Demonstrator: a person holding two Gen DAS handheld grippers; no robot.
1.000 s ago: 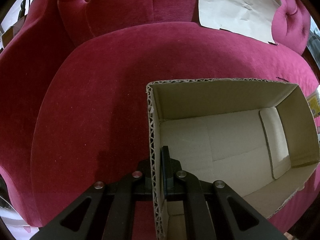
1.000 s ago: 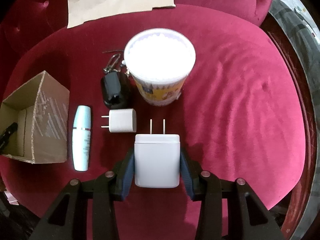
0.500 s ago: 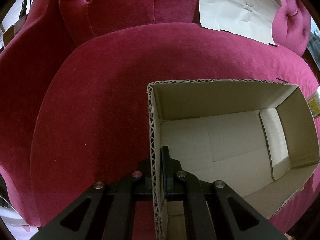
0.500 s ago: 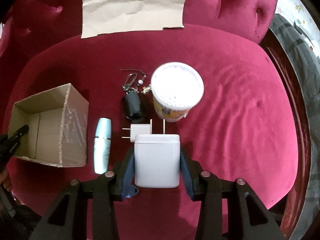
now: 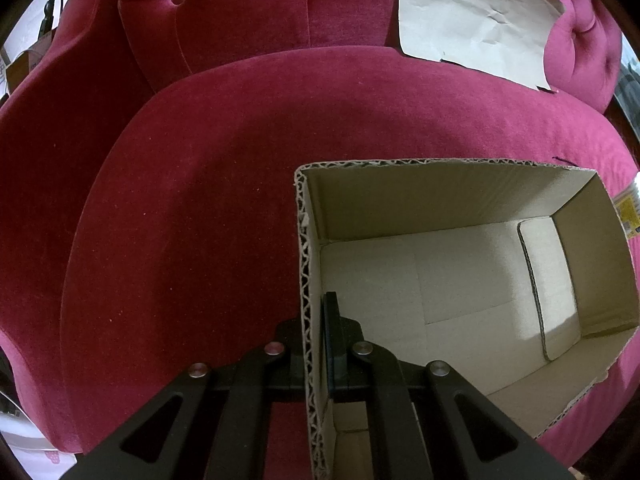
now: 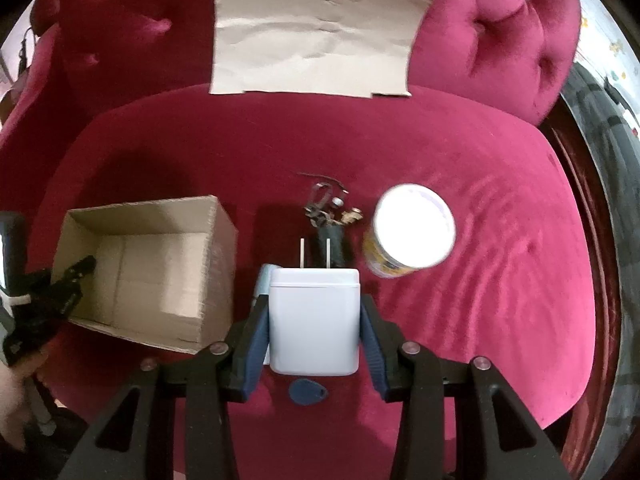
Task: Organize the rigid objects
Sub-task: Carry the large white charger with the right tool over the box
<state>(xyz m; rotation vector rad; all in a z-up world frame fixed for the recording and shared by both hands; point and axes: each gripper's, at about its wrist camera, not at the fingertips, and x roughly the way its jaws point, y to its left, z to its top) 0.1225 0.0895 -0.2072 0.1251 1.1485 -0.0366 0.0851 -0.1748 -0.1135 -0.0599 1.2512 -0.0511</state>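
**Tongs: left clamped on box wall, right gripping white charger**

Left tongs [image 5: 316, 344] pinched tight on the near-left wall of the cardboard box [image 5: 460, 280], one finger outside, one inside. Same tongs seen from the right wrist view at the box's left edge [image 6: 74, 276], with a hand [image 6: 16, 384] low at far left of frame. Box open-topped, sitting on the red velvet seat cushion [image 5: 200, 220]; nothing visible inside.

Right tongs [image 6: 314, 320] closed on the white charger [image 6: 314, 320], blue pads [image 6: 256, 340] pressing both its sides, prongs pointing away toward the far side. Charger held above the cushion, just right of the box in the picture.

Lying on the cushion:
- Blue oval tag [image 6: 307, 392], near side, under the charger.
- Pale blue tube [image 6: 262, 280], mostly hidden behind charger and left pad, between box and charger.
- Dark key fob [image 6: 330, 240] with key ring and keys [image 6: 328, 208], beyond the prongs.
- Round tub with white lid and yellow label [image 6: 412, 232], right of the keys, close but apart.

Brown paper sheet [image 6: 316, 36] leaning against the tufted backrest, far side. Slight motion blur in the right wrist view. Yellow label edge of the tub just showing past the box's right wall in the left wrist view [image 5: 628, 216].
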